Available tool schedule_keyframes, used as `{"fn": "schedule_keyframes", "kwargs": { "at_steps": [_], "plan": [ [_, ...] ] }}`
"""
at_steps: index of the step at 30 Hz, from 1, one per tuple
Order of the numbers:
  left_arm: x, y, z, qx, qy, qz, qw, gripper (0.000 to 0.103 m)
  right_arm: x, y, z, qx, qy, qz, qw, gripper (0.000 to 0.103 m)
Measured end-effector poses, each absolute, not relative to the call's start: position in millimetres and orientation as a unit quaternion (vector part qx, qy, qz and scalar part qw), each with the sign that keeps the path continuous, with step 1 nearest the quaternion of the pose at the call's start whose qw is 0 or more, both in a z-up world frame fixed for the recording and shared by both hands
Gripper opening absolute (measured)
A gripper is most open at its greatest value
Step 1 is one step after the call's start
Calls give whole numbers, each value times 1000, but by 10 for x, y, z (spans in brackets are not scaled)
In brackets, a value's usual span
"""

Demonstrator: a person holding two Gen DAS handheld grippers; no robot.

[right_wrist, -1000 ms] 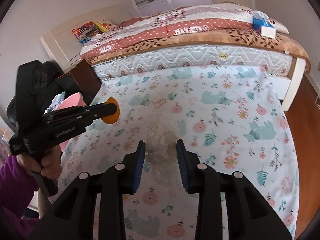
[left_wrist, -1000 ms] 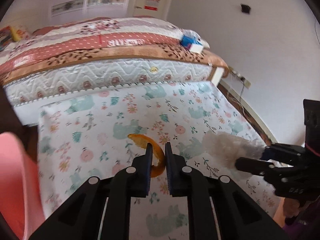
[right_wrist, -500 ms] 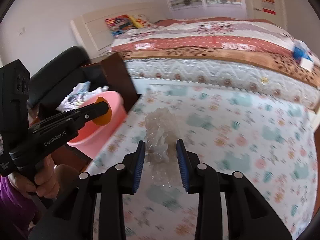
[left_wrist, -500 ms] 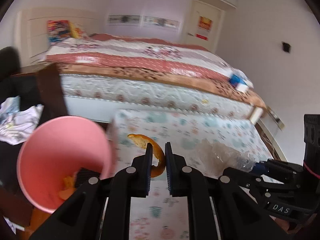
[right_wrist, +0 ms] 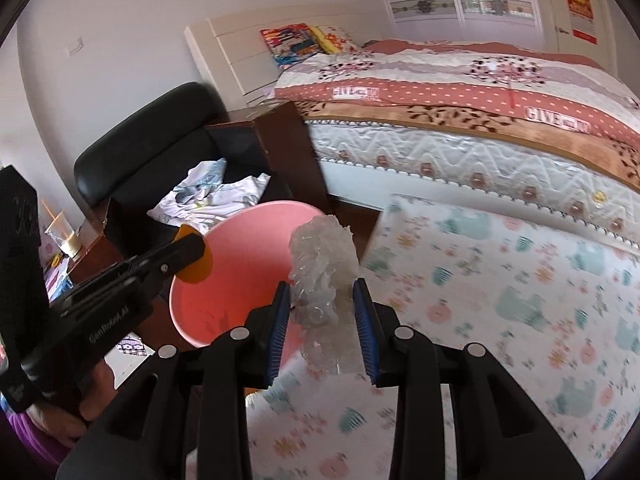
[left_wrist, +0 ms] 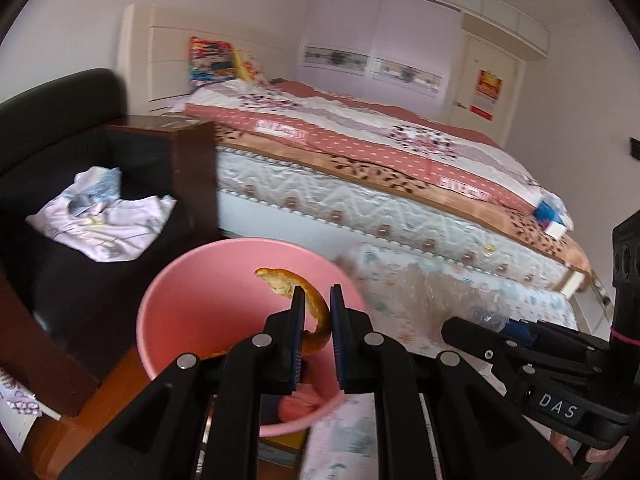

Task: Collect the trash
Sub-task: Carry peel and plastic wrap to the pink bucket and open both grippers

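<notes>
My left gripper (left_wrist: 316, 294) is shut on a curled orange peel (left_wrist: 294, 284), held over the mouth of a pink bin (left_wrist: 180, 300). The right wrist view shows that peel (right_wrist: 198, 268) at the tip of the left gripper (right_wrist: 192, 254), above the pink bin (right_wrist: 240, 248). My right gripper (right_wrist: 322, 288) is shut on a crumpled clear plastic wrapper (right_wrist: 324, 264), held at the bin's right rim, beside the floral mat. In the left wrist view the wrapper (left_wrist: 432, 300) and right gripper (left_wrist: 480, 330) show at the right. Some scraps lie in the bin's bottom.
A floral mat (right_wrist: 500, 300) covers the low surface at the right. Behind stands a bed (right_wrist: 460, 92) with a patterned quilt. A dark wooden cabinet (left_wrist: 188, 168) and a black chair with clothes (left_wrist: 104, 216) stand left of the bin. A person's hand (right_wrist: 60, 420) holds the left gripper.
Both grippers swung left from over the floral mat to the pink bin, carrying the peel and the wrapper. The bin came into view and now lies under the peel.
</notes>
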State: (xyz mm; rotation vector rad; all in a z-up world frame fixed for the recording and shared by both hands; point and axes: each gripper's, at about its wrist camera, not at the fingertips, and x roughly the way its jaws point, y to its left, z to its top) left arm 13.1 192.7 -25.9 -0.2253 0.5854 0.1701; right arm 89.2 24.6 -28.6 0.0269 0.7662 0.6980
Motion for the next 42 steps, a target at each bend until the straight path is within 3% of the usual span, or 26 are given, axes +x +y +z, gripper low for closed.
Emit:
{"fn": "schedule_keyframes", "kwargs": {
  "at_steps": [15,36,38,42],
  "plan": [
    [158,2485,-651,-155,318,154,923,12,1089,996,-534,-20,378,353,855,33],
    [251,2621,-899,-157,345,195,904,15,1222,1281,-700,-44,381,352,854,33],
    [252,2612,-894,-153,344,197,905,18,1223,1295,-703,-46,381,352,854,33],
    [241,2616,-879,-155,341,198,906,34,1236,1312,-716,-47,383,354,852,34]
  ]
}}
